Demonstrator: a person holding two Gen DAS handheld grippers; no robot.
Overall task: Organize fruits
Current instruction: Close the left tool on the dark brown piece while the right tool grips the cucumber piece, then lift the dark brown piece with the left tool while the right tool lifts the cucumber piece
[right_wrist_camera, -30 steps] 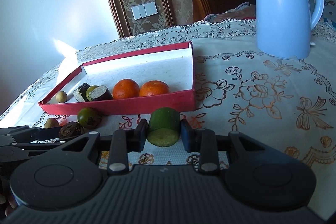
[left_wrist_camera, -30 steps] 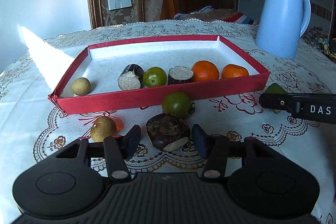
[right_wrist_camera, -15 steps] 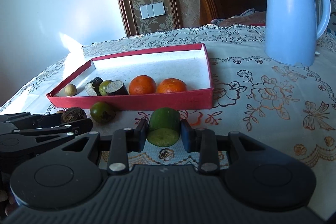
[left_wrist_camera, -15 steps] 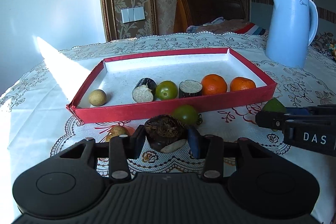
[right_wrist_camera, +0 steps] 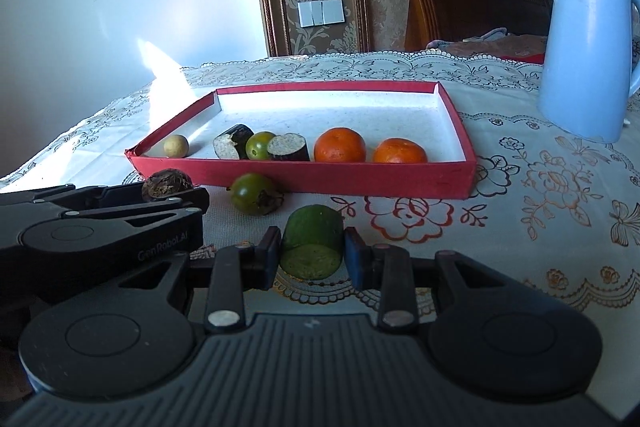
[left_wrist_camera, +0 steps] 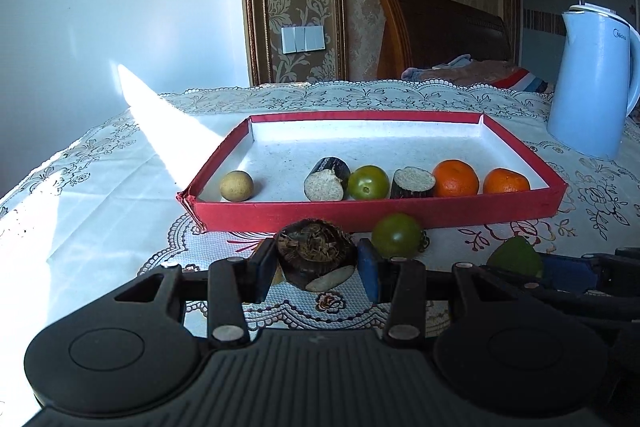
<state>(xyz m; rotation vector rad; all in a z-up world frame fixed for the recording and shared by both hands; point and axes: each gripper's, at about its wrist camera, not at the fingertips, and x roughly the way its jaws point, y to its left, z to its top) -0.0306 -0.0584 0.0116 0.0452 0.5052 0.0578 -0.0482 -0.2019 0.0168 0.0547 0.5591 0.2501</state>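
Between the blue pads of the left gripper [left_wrist_camera: 316, 269] sat a dark brown, rough-skinned fruit [left_wrist_camera: 316, 254], clamped from both sides just in front of the red tray [left_wrist_camera: 360, 217], its pale cut patch facing the camera and slightly downward. The right gripper [right_wrist_camera: 312, 254] was closed on a green cylindrical chunk [right_wrist_camera: 313, 241], whose long axis ran away from the camera toward the tray, its flat cut face turned back at the lens. A loose green tomato [right_wrist_camera: 254, 194] lay on the lace-covered desk [right_wrist_camera: 560, 211] between the two grippers, just beside the tray's near wall. Inside the tray, along that wall, stood a row: a small yellowish ball [left_wrist_camera: 237, 185], two dark-skinned cut pieces [left_wrist_camera: 326, 179] flanking a second green tomato [left_wrist_camera: 368, 183], then two oranges [left_wrist_camera: 456, 179]. A pale blue kettle [right_wrist_camera: 584, 51] stood upright beyond the tray's right corner.
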